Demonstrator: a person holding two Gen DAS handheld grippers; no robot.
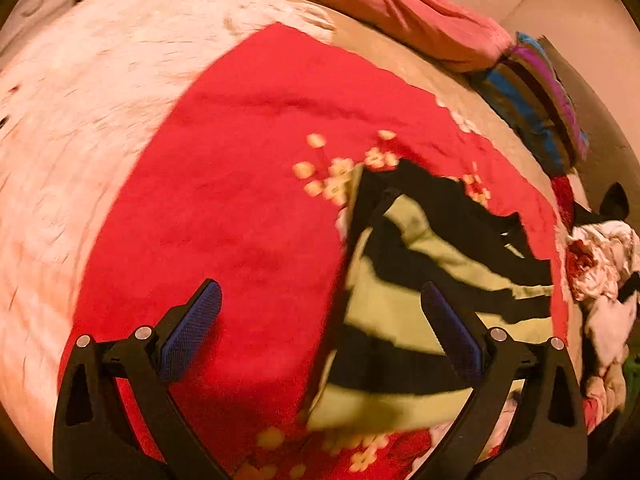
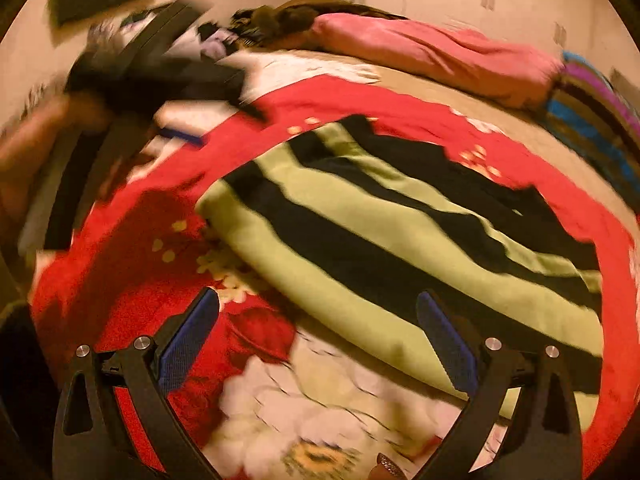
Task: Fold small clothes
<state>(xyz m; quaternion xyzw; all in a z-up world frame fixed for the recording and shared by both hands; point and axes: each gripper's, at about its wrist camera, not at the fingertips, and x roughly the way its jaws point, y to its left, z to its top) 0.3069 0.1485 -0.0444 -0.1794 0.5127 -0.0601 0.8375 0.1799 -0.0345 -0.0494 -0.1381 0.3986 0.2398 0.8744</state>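
Your left tongs (image 1: 320,324) stand wide apart, holding nothing, their blue textured pads (image 1: 192,332) hovering over the red floral blanket (image 1: 240,200) with the right pad above the striped garment (image 1: 404,300). Your right tongs (image 2: 318,328) are just as wide and empty, poised at that garment's near edge. The garment, in broad black and pale-green bands, lies folded and flat on the fuzzy blanket covering the bed. Beyond it lie a pink pillow (image 2: 432,52) and a striped purple-blue cushion (image 2: 592,120); a pile of crumpled clothes (image 1: 600,272) sits at the bed's right edge. No writing is readable.
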